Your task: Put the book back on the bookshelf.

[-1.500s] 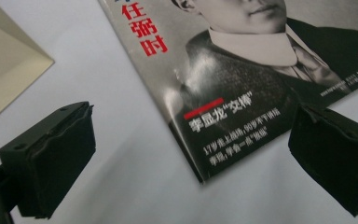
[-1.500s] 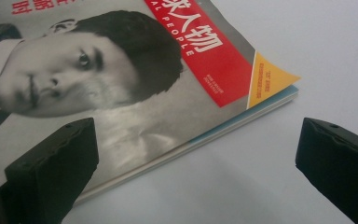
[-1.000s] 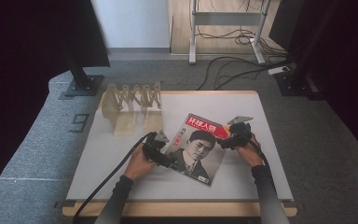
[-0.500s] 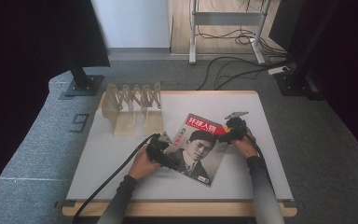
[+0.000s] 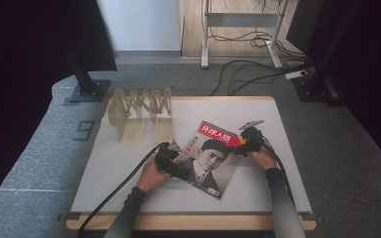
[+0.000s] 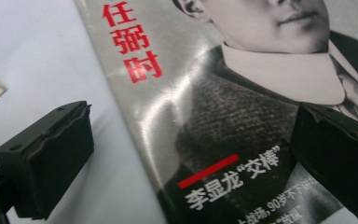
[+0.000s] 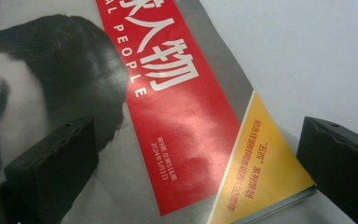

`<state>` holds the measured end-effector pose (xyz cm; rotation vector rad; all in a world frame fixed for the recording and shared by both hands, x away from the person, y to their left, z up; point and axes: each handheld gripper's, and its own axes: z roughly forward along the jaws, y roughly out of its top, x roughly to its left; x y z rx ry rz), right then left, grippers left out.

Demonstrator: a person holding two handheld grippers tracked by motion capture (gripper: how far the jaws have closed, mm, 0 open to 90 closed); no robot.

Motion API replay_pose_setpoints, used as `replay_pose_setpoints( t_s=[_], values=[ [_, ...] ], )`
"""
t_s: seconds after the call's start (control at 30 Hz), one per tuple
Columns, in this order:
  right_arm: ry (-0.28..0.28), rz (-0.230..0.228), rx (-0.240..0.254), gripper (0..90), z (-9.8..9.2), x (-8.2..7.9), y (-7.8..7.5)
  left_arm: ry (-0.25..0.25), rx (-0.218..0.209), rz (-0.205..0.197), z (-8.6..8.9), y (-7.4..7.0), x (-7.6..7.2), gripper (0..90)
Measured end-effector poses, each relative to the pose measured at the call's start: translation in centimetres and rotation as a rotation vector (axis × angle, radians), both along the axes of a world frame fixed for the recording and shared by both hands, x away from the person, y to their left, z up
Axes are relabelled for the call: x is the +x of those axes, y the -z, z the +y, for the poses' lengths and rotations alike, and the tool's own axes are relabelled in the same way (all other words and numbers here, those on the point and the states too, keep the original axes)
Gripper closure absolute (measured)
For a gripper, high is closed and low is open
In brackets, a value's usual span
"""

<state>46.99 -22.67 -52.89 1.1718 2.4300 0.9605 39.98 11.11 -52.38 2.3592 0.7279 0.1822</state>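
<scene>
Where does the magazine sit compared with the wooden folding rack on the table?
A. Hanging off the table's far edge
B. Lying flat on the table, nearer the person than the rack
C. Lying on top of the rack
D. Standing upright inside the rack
B: in the high view the magazine lies flat on the table, apart from the rack and nearer the person.

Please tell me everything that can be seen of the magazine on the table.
The magazine lies flat and closed on the white table, turned at an angle to the table's edges. Its cover is glossy, with a black-and-white portrait, a red title band with white Chinese characters and the word PEOPLE, red characters along one edge, and a yellow corner triangle. The left tongs stand open astride its left edge, the right tongs open astride the yellow corner. Whether the jaws touch the cover cannot be told.
</scene>
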Motion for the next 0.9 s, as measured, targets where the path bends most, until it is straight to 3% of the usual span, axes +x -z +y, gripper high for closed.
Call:
replay_pose_setpoints(
  t_s=[0.3,0.6,0.73,0.9],
  values=[
    [-0.035,0.013,-0.012,0.0,-0.1,-1.2,-0.1,0.025,0.006,0.001,-0.4,0.0,-1.7,0.0],
    [-0.080,0.013,-0.008,0.0,-0.4,-3.4,-0.1,0.055,0.015,0.005,-0.3,-0.1,-4.6,0.0],
    [-0.114,0.025,-0.023,1.6,-0.8,-3.8,-0.3,0.061,0.006,0.004,-0.2,-0.1,-4.9,0.0],
    [-0.077,0.039,-0.002,3.2,-2.0,-3.4,-0.4,0.067,0.003,0.007,-0.1,-0.1,-4.8,0.0]
  ],
)
